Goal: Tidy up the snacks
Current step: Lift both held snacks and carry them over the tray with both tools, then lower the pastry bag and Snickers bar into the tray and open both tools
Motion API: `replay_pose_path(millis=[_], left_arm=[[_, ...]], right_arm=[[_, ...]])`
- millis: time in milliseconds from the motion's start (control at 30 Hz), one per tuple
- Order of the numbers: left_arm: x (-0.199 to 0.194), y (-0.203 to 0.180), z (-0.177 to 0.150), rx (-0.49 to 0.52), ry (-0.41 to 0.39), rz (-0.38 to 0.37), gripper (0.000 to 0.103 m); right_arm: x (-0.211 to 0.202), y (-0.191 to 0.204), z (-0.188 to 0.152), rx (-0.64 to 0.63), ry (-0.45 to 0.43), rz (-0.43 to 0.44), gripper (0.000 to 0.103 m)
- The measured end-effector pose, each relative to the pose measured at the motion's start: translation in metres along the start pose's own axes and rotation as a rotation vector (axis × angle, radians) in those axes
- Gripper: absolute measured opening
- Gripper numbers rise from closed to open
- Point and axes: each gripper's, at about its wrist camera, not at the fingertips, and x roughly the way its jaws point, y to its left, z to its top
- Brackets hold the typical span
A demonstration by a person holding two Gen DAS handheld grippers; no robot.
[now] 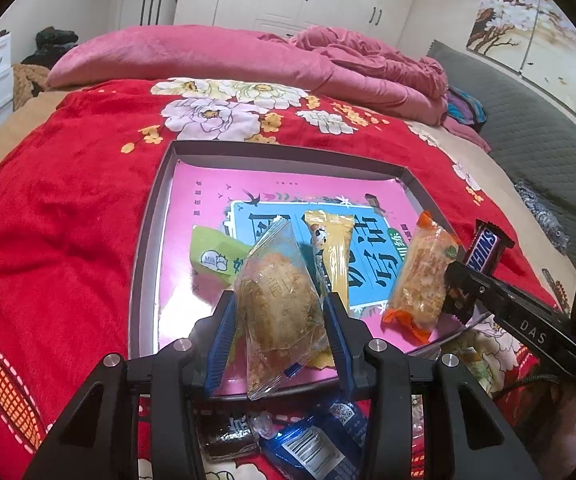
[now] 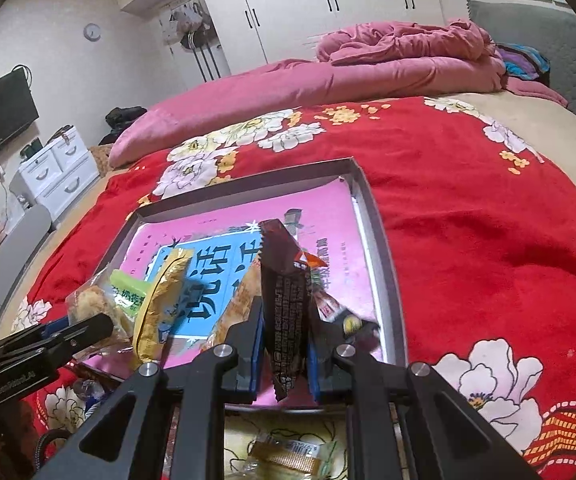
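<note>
While clamped between blue pads, clear-wrapped pastry (image 1: 278, 304) sits upright in left hand-held gripper (image 1: 280, 320), above near edge of grey tray (image 1: 148, 216). At 3 o'clock, right hand-held gripper (image 2: 284, 344) pinched shut on Snickers bar (image 2: 284, 300), over tray's right part. Inside tray: green milk candy (image 1: 214, 254) at 10 o'clock, yellow packet (image 1: 334, 248) at 12, orange-ended packet (image 1: 422, 276) at 2. Under tray, red floral blanket (image 1: 68, 184) on bed.

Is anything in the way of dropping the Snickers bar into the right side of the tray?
Mostly no. The Snickers bar hangs in the right gripper over the tray; only a small red-and-white wrapper lies below it.
</note>
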Motion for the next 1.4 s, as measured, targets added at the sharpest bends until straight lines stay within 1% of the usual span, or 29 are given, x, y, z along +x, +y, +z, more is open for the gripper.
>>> replay_pose_path(millis=[233, 600, 700, 867, 1167, 1400], left_arm=[[0.003, -0.001, 0.001, 0.013, -0.003, 0.001, 0.046], [0.006, -0.007, 0.004, 0.030, -0.008, -0.008, 0.046], [0.006, -0.011, 0.003, 0.032, -0.008, -0.012, 0.046], [0.007, -0.014, 0.004, 0.027, -0.010, -0.018, 0.046], [0.008, -0.020, 0.004, 0.034, -0.012, -0.020, 0.046], [0.008, -0.020, 0.004, 0.031, -0.013, -0.014, 0.046]], right_arm=[[0.001, 0.004, -0.003, -0.013, 0.013, 0.013, 0.018], [-0.002, -0.014, -0.002, 0.035, 0.012, -0.035, 0.018], [0.001, -0.012, -0.002, 0.026, 0.023, -0.034, 0.018], [0.005, -0.002, -0.004, -0.024, 0.035, -0.041, 0.018], [0.007, 0.001, -0.005, -0.027, 0.044, -0.005, 0.018], [0.009, 0.004, -0.006, -0.029, 0.050, -0.003, 0.018]])
